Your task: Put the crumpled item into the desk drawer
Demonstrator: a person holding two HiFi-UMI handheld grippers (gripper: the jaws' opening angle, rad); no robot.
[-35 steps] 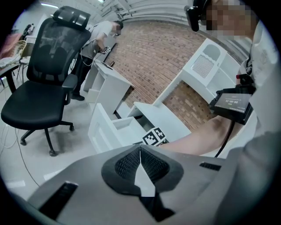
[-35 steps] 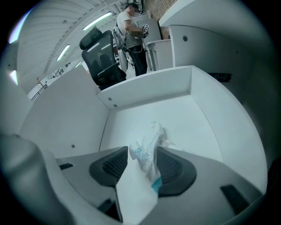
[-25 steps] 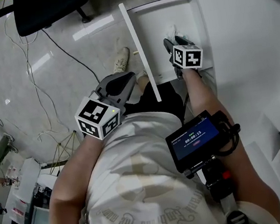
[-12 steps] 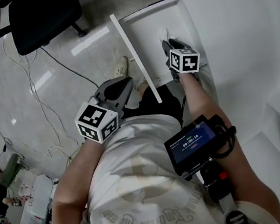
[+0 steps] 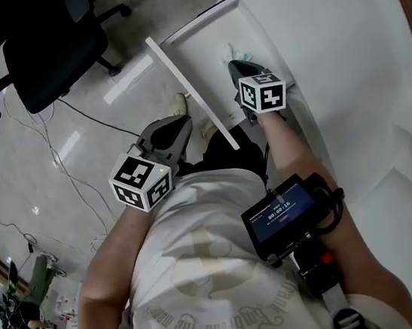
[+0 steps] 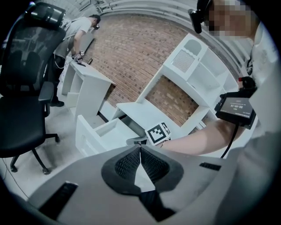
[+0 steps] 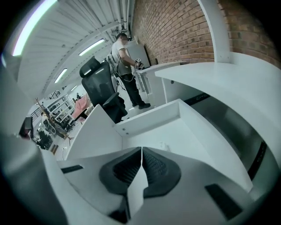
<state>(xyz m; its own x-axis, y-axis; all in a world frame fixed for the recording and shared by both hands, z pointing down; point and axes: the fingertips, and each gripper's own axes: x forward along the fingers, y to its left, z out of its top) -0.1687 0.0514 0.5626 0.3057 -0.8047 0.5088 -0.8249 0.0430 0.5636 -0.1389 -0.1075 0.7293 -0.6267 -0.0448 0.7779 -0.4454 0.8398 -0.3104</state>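
Drawer (image 5: 203,61) open, rt tool (image 7: 141,151) inside, jaws closing empty; chair (image 5: 52,45), cables (image 5: 97,120) nearby.

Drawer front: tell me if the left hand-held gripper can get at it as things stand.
Probably yes. The left hand-held gripper, jaws shut and empty, hangs close by on the outer side of the open drawer front, and nothing stands between them.

Black office chair (image 5: 54,56) is standing on the glossy floor (image 5: 20,193), cables (image 5: 101,120) are trailing past it; a person (image 6: 81,33) is bending over another white desk (image 6: 85,85) by the brick wall (image 6: 131,52)
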